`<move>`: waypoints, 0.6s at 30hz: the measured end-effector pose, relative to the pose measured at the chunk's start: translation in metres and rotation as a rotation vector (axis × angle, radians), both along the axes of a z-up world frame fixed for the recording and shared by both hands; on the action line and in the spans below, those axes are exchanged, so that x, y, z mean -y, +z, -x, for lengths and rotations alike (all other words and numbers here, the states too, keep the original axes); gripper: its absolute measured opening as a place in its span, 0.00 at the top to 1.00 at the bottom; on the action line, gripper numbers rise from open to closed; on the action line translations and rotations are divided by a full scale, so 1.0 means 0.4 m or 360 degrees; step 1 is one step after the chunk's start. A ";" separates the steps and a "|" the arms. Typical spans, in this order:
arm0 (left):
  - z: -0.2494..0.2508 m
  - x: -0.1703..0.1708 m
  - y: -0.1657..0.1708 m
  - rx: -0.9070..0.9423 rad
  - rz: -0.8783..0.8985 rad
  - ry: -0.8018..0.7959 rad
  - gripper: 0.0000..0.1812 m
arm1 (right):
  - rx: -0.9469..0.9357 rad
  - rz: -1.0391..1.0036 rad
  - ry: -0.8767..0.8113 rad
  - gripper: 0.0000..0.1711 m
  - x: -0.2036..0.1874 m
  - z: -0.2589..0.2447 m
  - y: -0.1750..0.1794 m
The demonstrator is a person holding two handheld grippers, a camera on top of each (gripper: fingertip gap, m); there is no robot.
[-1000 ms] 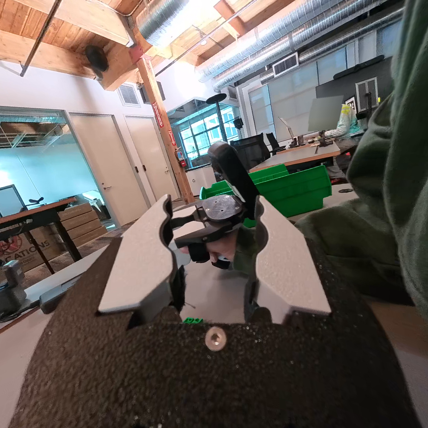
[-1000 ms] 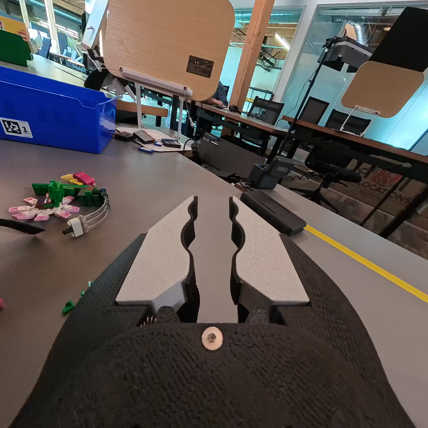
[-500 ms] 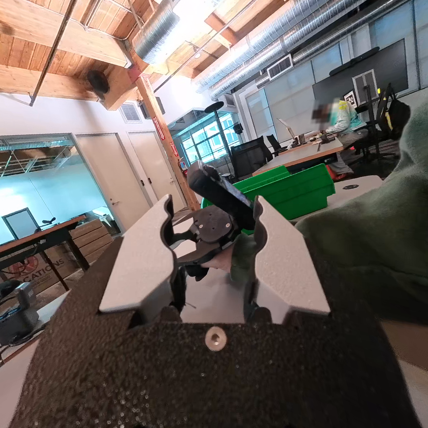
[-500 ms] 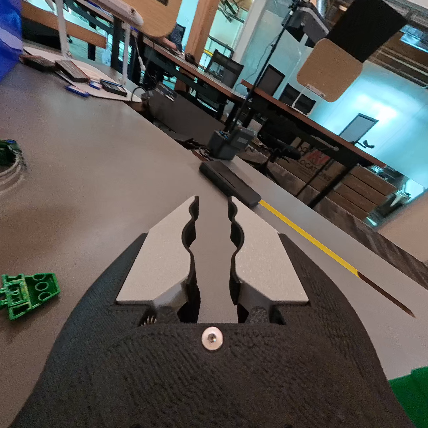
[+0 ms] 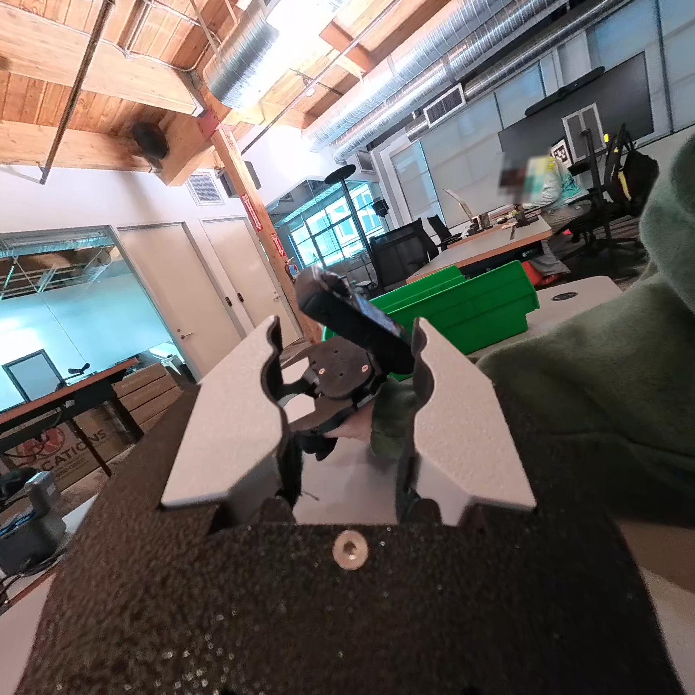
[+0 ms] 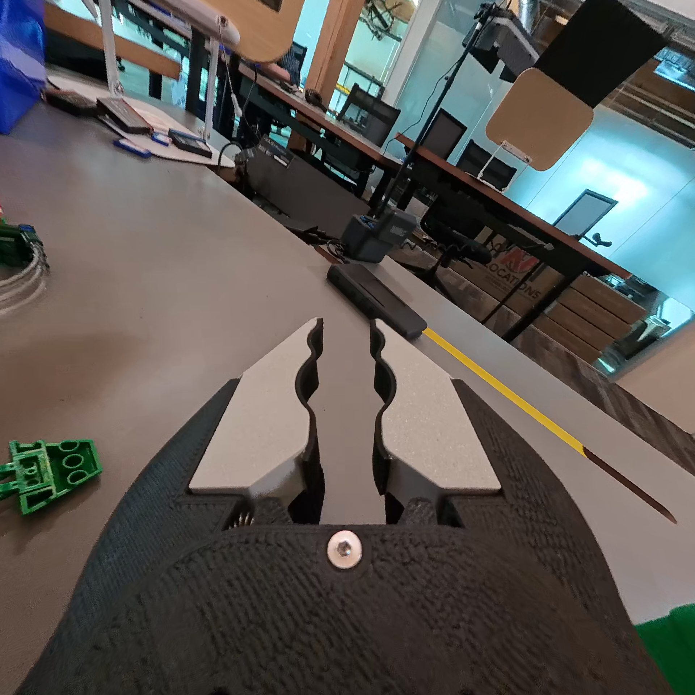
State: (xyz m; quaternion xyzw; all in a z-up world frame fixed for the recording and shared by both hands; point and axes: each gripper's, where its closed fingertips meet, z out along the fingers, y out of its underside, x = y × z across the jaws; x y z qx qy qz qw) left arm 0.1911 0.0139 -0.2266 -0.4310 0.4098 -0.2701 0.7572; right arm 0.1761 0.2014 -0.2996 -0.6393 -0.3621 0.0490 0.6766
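Observation:
My left gripper (image 5: 346, 329) is open and empty, raised above the grey table (image 5: 338, 485) and tilted upward. Beyond its fingers a hand in a green sleeve (image 5: 564, 395) holds the other black gripper (image 5: 346, 361). In the right wrist view my right gripper (image 6: 346, 325) is low over the grey table (image 6: 169, 282), its jaws a narrow gap apart with nothing between them. A green toy brick piece (image 6: 49, 474) lies on the table to its lower left, apart from it.
A green bin (image 5: 470, 308) stands behind the hand. A black flat device (image 6: 376, 304) and a yellow tape line (image 6: 500, 387) lie ahead near the table edge. A grey cable (image 6: 22, 282) and a blue bin (image 6: 15, 64) are at the far left. Tip to tip, the grippers are about 20 centimetres apart. The green toy brick piece (image 6: 49, 474) is about 12 centimetres from my right fingertips.
My right gripper has swung to the right across the table; the pile of small bricks left its view and the green brick piece came in. My left gripper tilted up a little.

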 end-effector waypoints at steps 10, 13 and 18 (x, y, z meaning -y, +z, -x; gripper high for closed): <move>0.108 -0.008 0.096 0.0051 -0.0052 0.0162 0.68 | -0.0193 -0.0046 0.0065 0.87 0.005 -0.008 0.041; 0.168 -0.044 0.119 0.0095 -0.0082 0.0263 0.68 | -0.0210 -0.0021 0.0089 0.86 0.005 -0.005 0.039; 0.281 -0.098 0.154 0.0213 -0.0058 0.0411 0.69 | -0.0154 0.0133 0.0377 0.82 0.067 0.051 0.017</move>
